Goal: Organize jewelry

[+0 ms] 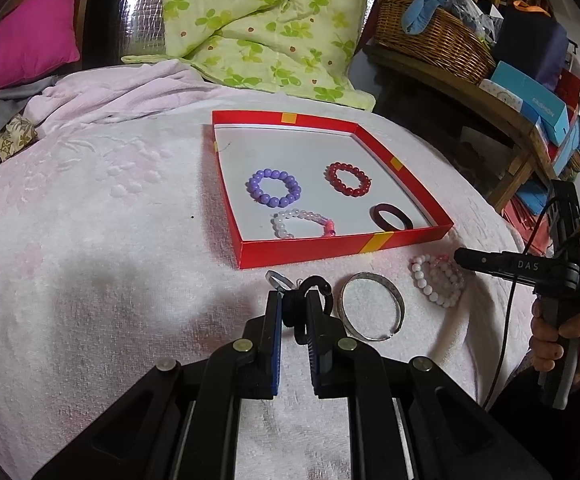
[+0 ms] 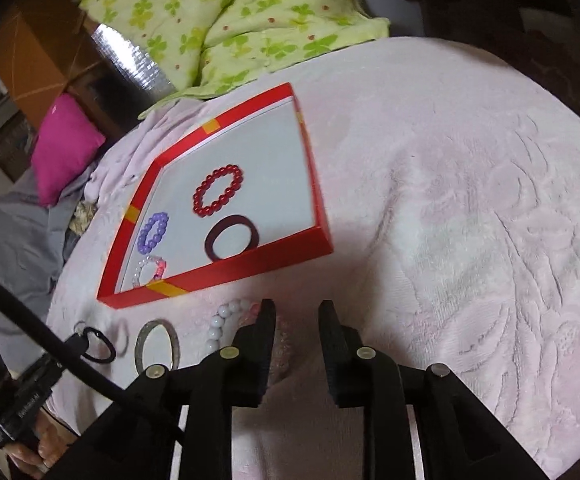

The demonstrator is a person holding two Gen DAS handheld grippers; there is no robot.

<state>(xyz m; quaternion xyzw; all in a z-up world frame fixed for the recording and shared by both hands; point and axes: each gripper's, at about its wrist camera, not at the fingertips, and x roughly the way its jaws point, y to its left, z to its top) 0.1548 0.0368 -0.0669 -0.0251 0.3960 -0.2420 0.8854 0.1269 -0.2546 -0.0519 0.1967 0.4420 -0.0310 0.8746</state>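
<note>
A red shallow box [image 1: 245, 254] [image 2: 225, 276] lies on the pink towel. It holds a purple bead bracelet [image 1: 275, 189] [image 2: 153, 231], a red bead bracelet [image 1: 348, 179] [image 2: 217, 191], a dark bangle [image 1: 392, 218] [image 2: 231, 238] and a clear-pink bead bracelet [image 1: 304, 224] [image 2: 149, 272]. In front of the box lie a black hair tie with clear rings [image 1: 314, 292] [image 2: 97, 346], a silver bangle [image 1: 372, 306] [image 2: 157, 346] and a white bead bracelet [image 1: 436, 280] [image 2: 225, 322]. My left gripper [image 1: 294, 308] has closed around the black hair tie. My right gripper [image 2: 296, 312] is open, its left finger beside the white bracelet.
A green floral quilt [image 1: 257, 20] [image 2: 225, 12] and a magenta pillow [image 1: 25, 36] [image 2: 65, 146] lie behind the box. A wicker basket [image 1: 434, 36] and boxes sit on a wooden shelf at the right.
</note>
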